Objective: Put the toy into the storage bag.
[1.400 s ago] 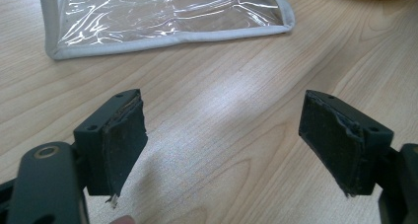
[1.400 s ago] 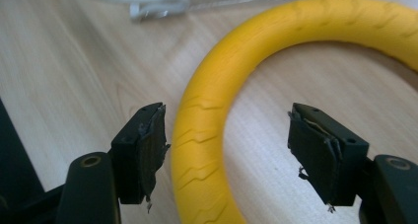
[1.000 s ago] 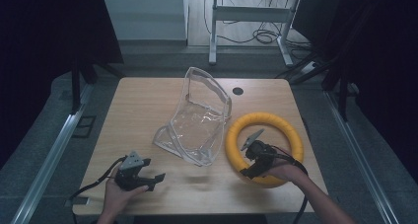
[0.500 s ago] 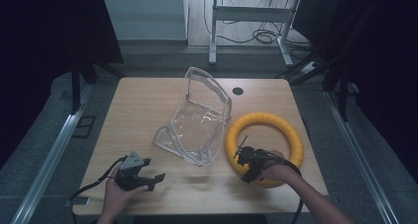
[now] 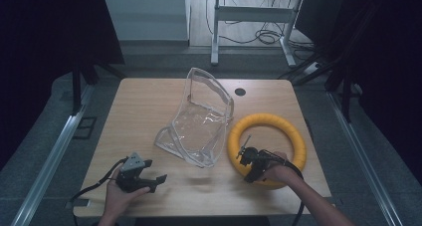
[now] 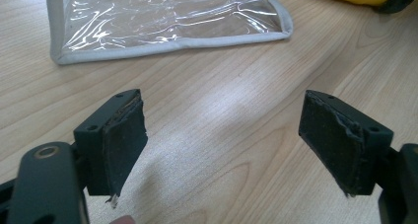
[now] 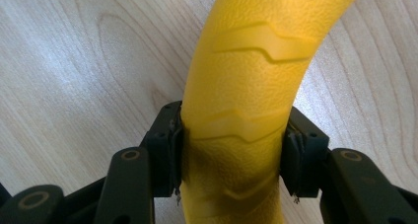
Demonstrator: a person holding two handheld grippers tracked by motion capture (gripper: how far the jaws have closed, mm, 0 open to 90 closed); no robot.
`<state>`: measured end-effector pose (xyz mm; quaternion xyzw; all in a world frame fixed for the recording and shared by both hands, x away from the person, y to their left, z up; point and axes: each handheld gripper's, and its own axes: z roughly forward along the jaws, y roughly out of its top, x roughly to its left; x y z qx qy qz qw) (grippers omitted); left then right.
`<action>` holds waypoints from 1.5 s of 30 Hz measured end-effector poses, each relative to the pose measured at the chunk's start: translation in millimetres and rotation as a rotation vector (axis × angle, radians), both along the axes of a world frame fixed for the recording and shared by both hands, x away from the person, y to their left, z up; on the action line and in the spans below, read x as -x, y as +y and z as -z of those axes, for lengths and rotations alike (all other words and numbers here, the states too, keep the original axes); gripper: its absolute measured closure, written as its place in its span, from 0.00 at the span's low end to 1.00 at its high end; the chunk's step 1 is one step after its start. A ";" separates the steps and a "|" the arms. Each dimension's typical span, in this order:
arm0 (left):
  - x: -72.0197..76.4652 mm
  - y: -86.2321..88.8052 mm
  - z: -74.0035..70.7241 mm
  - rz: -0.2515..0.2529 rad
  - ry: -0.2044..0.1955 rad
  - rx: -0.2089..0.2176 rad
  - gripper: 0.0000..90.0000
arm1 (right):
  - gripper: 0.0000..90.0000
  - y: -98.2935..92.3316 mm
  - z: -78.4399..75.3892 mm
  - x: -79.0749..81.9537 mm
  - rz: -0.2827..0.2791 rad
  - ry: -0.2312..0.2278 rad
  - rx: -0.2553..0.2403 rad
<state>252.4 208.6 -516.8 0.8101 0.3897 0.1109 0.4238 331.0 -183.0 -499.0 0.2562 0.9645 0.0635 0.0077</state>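
The right gripper [image 7: 231, 150] clamps the yellow ring [image 5: 268, 124] across its tube; it should lift level. The left gripper [image 6: 222, 140] rests spread wide, empty, near the clear bag [image 5: 199, 126].

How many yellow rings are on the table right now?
1. The yellow ring lies flat on the table's right side, beside the clear plastic bag; the right gripper is shut on its near edge. None seems hidden.
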 end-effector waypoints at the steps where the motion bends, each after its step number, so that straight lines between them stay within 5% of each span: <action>1: -0.1 0.1 -0.2 0.004 0.001 0.009 0.20 | 0.56 -5.1 -1.7 -1.3 0.017 0.008 -0.038; 3: -0.1 -0.3 0.1 0.004 0.003 0.011 0.20 | 0.56 -6.9 -2.9 -1.6 0.019 0.008 -0.053; 4: -0.5 -0.5 0.7 0.003 0.003 0.003 0.20 | 0.56 -12.7 -9.2 -3.3 0.031 0.006 -0.111; 9: -0.7 -0.5 0.6 0.001 0.002 0.005 0.20 | 0.56 -23.6 -26.2 -6.8 0.068 0.003 -0.218; 22: -1.0 -0.7 0.9 0.000 0.002 0.005 0.20 | 0.57 -41.9 -49.7 -10.6 0.123 -0.048 -0.379; 35: -1.3 -0.2 0.7 0.000 0.000 0.003 0.20 | 0.57 -50.6 -69.9 -14.1 0.151 -0.096 -0.488; 43: -1.8 -0.1 1.0 0.005 -0.003 -0.001 0.20 | 0.57 -58.6 -90.2 -17.4 0.176 -0.169 -0.596; 45: -2.0 -0.1 1.2 0.006 -0.004 -0.003 0.20 | 0.57 -63.5 -102.3 -19.7 0.188 -0.201 -0.659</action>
